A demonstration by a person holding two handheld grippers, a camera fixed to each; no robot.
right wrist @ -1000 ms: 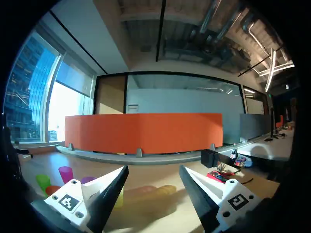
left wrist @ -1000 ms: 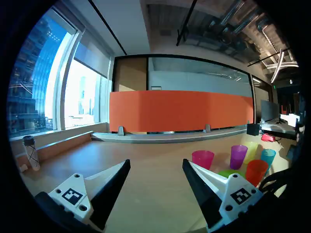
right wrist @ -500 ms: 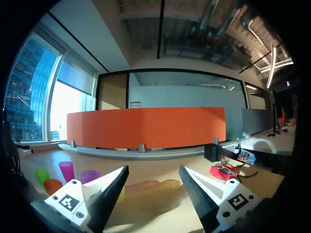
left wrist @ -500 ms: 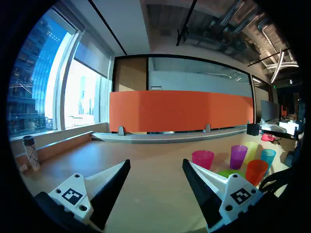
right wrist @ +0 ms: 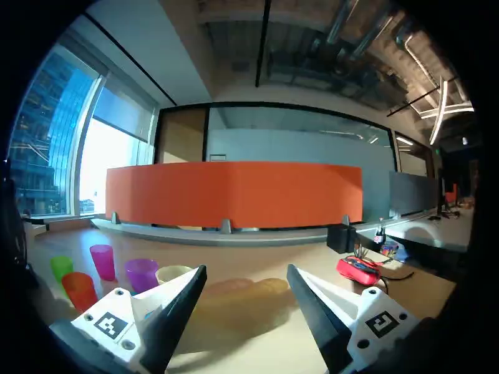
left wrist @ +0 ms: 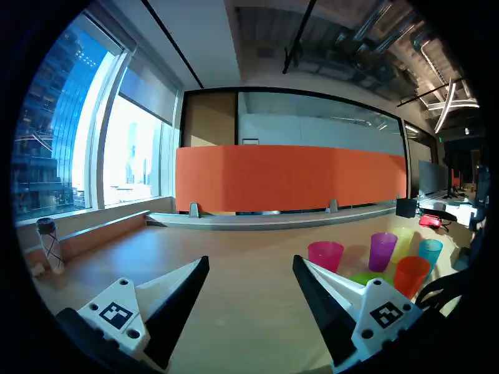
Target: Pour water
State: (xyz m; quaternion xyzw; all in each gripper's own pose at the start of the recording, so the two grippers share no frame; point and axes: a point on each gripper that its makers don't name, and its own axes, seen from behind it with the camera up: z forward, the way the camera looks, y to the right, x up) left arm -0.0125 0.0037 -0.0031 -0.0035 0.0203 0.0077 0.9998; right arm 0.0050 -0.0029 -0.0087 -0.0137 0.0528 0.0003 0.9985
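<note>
Several coloured plastic cups stand in a group on the wooden table. In the left gripper view they are at the right: a pink cup, a purple cup, a yellow cup, a teal cup, an orange cup and a green cup partly behind my finger. My left gripper is open and holds nothing. In the right gripper view the cups are at the lower left: green cup, orange cup, pink cup, purple cup, yellow cup. My right gripper is open and holds nothing.
A clear bottle with a dark cap stands by the window ledge at the left. An orange partition runs along the table's far edge. A red case and a black box lie at the right, beside cables.
The right gripper has tilted downward, so the cups show higher and fuller in its view. The left gripper has stayed still.
</note>
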